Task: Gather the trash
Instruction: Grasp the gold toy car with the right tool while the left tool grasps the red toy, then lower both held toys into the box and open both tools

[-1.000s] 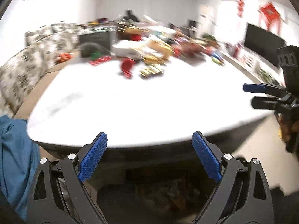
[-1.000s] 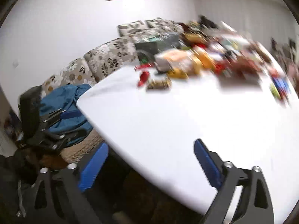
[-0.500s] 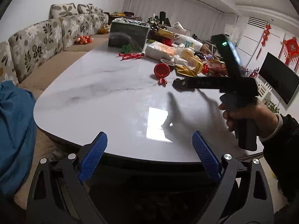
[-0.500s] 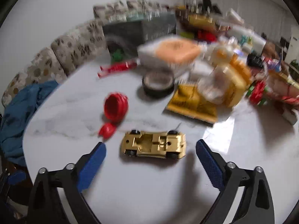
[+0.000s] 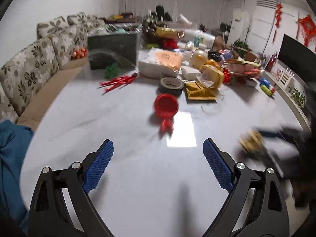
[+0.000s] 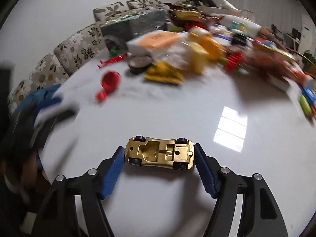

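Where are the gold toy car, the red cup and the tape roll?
Gold car [image 6: 160, 153]: right wrist view, middle of its upturned underside.
Red cup [image 5: 166, 105]: left wrist view, its open mouth.
Tape roll [image 5: 171, 83]: left wrist view, its top face.

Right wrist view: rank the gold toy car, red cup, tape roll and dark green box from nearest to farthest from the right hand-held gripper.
1. Gold toy car, between the right hand-held gripper's pads.
2. Red cup, ahead left.
3. Tape roll, behind the cup, nearer centre.
4. Dark green box, far back by the sofa.
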`<state>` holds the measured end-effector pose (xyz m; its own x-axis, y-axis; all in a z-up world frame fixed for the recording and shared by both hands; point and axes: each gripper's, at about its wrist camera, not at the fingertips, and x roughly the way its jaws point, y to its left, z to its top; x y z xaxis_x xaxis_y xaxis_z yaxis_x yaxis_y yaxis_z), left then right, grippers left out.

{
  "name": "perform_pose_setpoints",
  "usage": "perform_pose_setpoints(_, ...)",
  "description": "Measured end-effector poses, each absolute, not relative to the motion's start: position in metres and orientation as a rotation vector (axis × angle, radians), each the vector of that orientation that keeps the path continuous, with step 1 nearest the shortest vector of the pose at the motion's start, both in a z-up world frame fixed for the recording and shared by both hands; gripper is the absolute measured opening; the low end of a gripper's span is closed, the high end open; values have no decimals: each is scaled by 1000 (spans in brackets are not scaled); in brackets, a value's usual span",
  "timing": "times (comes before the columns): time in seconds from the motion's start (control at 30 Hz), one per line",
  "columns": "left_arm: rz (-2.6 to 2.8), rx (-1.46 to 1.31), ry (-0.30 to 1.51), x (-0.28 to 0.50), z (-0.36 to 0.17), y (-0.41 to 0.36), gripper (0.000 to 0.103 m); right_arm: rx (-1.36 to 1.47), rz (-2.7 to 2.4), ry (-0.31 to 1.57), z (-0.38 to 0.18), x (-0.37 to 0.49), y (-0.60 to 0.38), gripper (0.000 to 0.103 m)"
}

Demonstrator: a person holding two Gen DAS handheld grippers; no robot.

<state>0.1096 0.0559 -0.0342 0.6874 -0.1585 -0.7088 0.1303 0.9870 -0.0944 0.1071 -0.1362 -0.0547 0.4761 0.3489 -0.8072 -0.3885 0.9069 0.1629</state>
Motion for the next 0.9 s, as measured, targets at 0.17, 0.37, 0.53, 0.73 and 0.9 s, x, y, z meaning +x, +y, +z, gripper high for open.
perform_pose_setpoints(0.17, -62, -7, 907, 172, -50, 35, 59, -5, 396, 967, -54, 70, -190, 69)
perform_pose_setpoints(0.37, -98, -82, 870, 161, -34, 38, 38, 37, 368, 908, -44, 43, -226, 69)
perform_pose_setpoints(0.53, -233, -97, 733, 71, -1, 37, 38, 84, 405, 863, -29, 21, -237, 69)
perform_pose_setpoints(0.73, -343, -33, 737, -15, 1, 18, 38, 100, 456, 860, -26, -11, -230, 69)
perform_pose_setpoints(0.9, -404, 57, 778, -65, -19, 4, 38, 132, 528, 891, -24, -59, -224, 69)
